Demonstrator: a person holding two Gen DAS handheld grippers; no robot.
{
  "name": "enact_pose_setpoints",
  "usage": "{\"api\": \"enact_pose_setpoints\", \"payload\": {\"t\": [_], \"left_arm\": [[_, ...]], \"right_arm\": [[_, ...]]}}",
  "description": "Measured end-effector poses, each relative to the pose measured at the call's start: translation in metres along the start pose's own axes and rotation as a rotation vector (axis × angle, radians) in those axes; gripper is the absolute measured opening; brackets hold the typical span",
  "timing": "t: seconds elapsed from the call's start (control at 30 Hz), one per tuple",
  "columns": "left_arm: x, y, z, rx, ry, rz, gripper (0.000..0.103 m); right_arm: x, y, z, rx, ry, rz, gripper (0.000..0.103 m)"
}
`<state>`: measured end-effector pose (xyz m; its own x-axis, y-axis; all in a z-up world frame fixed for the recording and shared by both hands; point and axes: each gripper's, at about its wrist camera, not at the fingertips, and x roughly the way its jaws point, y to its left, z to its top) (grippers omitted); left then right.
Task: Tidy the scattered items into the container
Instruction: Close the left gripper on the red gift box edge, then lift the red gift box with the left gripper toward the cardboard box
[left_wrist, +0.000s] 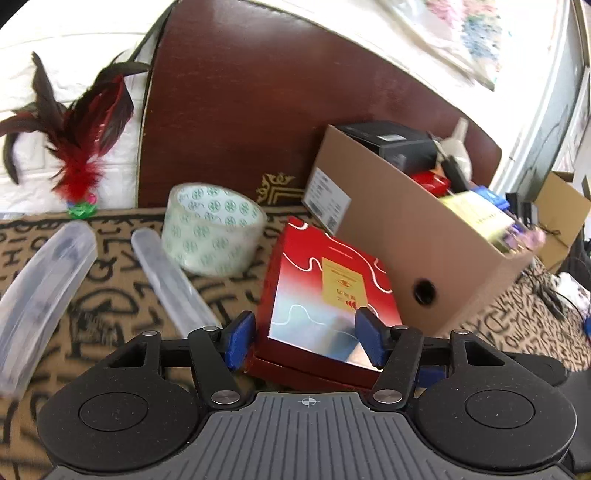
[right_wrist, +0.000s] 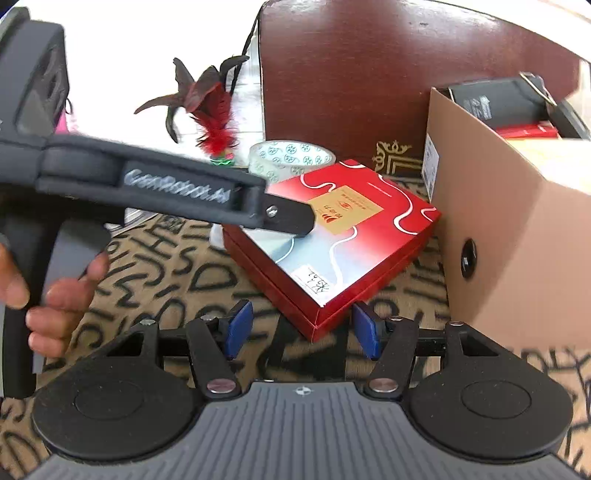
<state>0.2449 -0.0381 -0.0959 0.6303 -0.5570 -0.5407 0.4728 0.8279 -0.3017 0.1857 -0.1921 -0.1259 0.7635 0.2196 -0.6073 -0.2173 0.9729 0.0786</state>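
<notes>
A flat red gift box (left_wrist: 325, 291) lies on the patterned cloth next to the cardboard box (left_wrist: 417, 254). My left gripper (left_wrist: 306, 341) is open with its blue pads on either side of the red box's near end. In the right wrist view the red box (right_wrist: 347, 236) shows its near corner between the open pads of my right gripper (right_wrist: 301, 328). The left gripper's black body (right_wrist: 147, 184) reaches over the red box from the left. The cardboard box (right_wrist: 509, 221) stands at the right and holds several items.
A roll of clear tape (left_wrist: 212, 229), two translucent tubes (left_wrist: 40, 295) (left_wrist: 170, 280) and a red feather shuttlecock (left_wrist: 79, 147) lie left of the red box. A dark wooden panel (left_wrist: 258, 110) stands behind. Another cardboard box (left_wrist: 561, 218) sits far right.
</notes>
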Motion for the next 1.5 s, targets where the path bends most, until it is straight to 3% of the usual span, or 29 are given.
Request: {"api": "enact_pose_setpoints", "payload": {"t": [0.17, 0.33, 0.4, 0.47, 0.53, 0.63, 0.7, 0.93, 1.13, 1.5], "left_arm": [[-0.038, -0.022, -0.035, -0.055, 0.009, -0.012, 0.07], [-0.07, -0.047, -0.079, -0.087, 0.088, -0.106, 0.072], [-0.076, -0.051, -0.095, -0.112, 0.108, -0.15, 0.08], [-0.08, -0.052, -0.101, -0.146, 0.108, -0.135, 0.087], [-0.081, -0.048, -0.099, -0.179, 0.086, -0.118, 0.088], [-0.079, -0.042, -0.089, -0.226, 0.062, -0.127, 0.088], [-0.075, -0.042, -0.083, -0.203, 0.055, -0.126, 0.088], [-0.049, -0.054, -0.078, -0.11, 0.15, -0.15, 0.082], [-0.039, -0.047, -0.078, -0.161, 0.162, -0.156, 0.087], [-0.054, -0.063, -0.081, -0.146, 0.168, -0.123, 0.081]], "right_arm": [[-0.038, 0.011, -0.02, -0.016, 0.003, 0.023, 0.064], [-0.091, 0.015, -0.059, -0.021, 0.028, 0.047, 0.064], [-0.115, 0.01, -0.076, 0.002, 0.039, 0.059, 0.066], [-0.133, 0.006, -0.086, 0.006, 0.039, 0.07, 0.066], [-0.144, 0.007, -0.089, -0.023, 0.027, 0.05, 0.075], [-0.145, 0.007, -0.086, -0.08, 0.006, 0.011, 0.077], [-0.139, 0.006, -0.08, -0.086, 0.0, 0.017, 0.077], [-0.128, 0.005, -0.08, -0.116, 0.012, 0.063, 0.08], [-0.12, 0.002, -0.071, -0.148, 0.009, 0.094, 0.086], [-0.119, 0.005, -0.071, -0.171, 0.027, 0.118, 0.085]]}}
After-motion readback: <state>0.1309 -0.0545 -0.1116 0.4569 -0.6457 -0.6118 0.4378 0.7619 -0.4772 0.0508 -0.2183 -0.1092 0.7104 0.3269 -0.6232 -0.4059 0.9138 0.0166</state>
